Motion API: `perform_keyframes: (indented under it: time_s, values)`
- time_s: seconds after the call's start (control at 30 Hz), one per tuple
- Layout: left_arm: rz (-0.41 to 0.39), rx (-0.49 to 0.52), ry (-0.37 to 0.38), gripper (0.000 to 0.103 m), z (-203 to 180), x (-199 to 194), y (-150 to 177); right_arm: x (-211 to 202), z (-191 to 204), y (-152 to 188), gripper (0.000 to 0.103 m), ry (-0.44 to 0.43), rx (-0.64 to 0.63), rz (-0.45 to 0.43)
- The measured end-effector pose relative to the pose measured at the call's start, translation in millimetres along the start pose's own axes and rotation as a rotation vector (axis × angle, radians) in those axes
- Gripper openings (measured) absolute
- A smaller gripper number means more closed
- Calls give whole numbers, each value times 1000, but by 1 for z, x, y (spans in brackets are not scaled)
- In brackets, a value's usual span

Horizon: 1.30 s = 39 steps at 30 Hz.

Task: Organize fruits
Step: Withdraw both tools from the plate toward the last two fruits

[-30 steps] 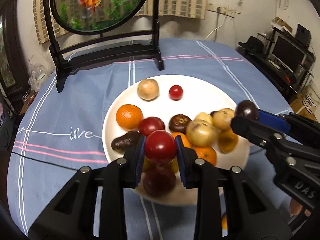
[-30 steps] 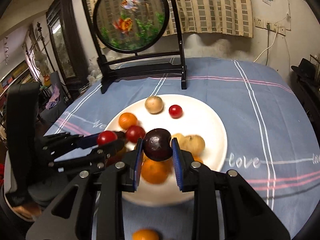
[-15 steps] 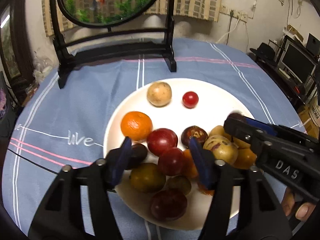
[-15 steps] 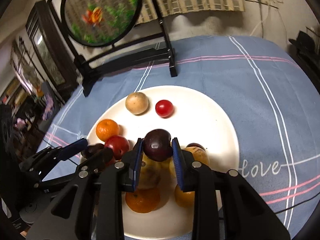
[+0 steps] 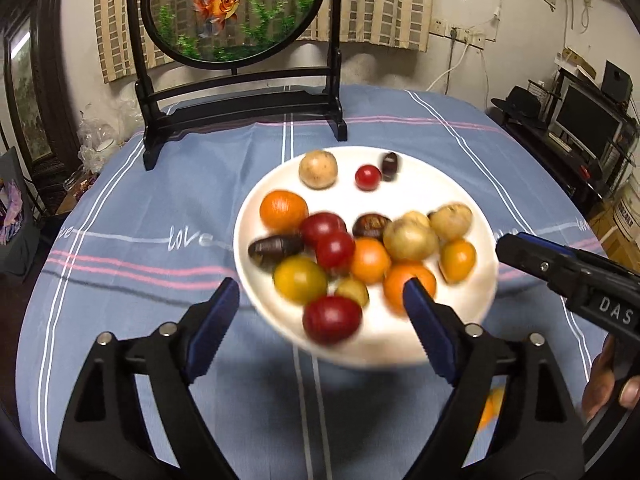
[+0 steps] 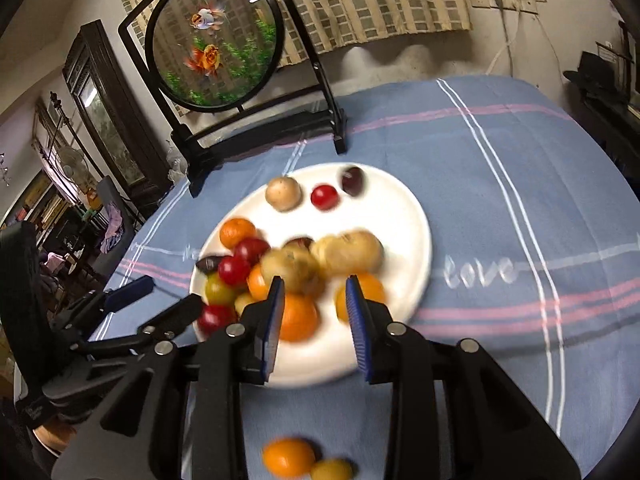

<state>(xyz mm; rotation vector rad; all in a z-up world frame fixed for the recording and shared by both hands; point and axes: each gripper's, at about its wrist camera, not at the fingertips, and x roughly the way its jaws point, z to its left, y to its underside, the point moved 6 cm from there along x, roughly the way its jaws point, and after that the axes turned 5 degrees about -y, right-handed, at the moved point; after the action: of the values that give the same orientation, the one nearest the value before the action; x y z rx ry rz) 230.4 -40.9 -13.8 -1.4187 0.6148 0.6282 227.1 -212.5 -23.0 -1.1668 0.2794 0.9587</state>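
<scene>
A white plate (image 5: 420, 184) on the blue cloth carries several fruits: oranges, red ones, pale brown ones and dark ones. My left gripper (image 5: 320, 292) hangs over the plate's near edge, its jaws opening wide with nothing held between them. A red fruit (image 5: 334, 250) rests on the pile. My right gripper (image 6: 314, 300) hovers above the near fruits, its blue pads a narrow gap apart around nothing. A dark plum (image 6: 353, 180) lies at the plate's far rim beside a small red fruit (image 6: 324, 197). From the right wrist view, the left gripper (image 6: 166, 296) shows at the left.
A round goldfish screen (image 5: 236, 8) on a black stand sits behind the plate. An orange (image 6: 288, 458) and a yellow fruit (image 6: 332, 470) lie loose on the cloth near me. A person's hand (image 5: 608, 380) shows at the lower right. Shelves with a monitor stand off to the right.
The left gripper opened, dropped its red fruit onto the pile and drew back. The right gripper no longer holds the dark plum, which now lies at the plate's far rim.
</scene>
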Motion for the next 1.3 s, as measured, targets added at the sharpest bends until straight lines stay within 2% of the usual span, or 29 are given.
perform_keyframes:
  time_s: [0.23, 0.43, 0.53, 0.87, 1.1, 1.3]
  values:
    - [5, 51, 6, 90, -11, -30, 46, -28, -9, 53, 32, 55, -33, 50]
    - [59, 30, 25, 91, -11, -38, 90, -36, 2, 98, 32, 130, -188, 108]
    - [70, 39, 8, 91, -8, -39, 102, -34, 5, 115, 32, 141, -227, 145]
    - [95, 41, 18, 91, -6, -36, 118, -13, 12, 130, 32, 148, -271, 213]
    - [112, 48, 27, 91, -7, -30, 120, 7, 15, 116, 32, 172, -286, 212]
    - [120, 48, 31, 91, -6, -25, 118, 6, 17, 113, 28, 165, -297, 193]
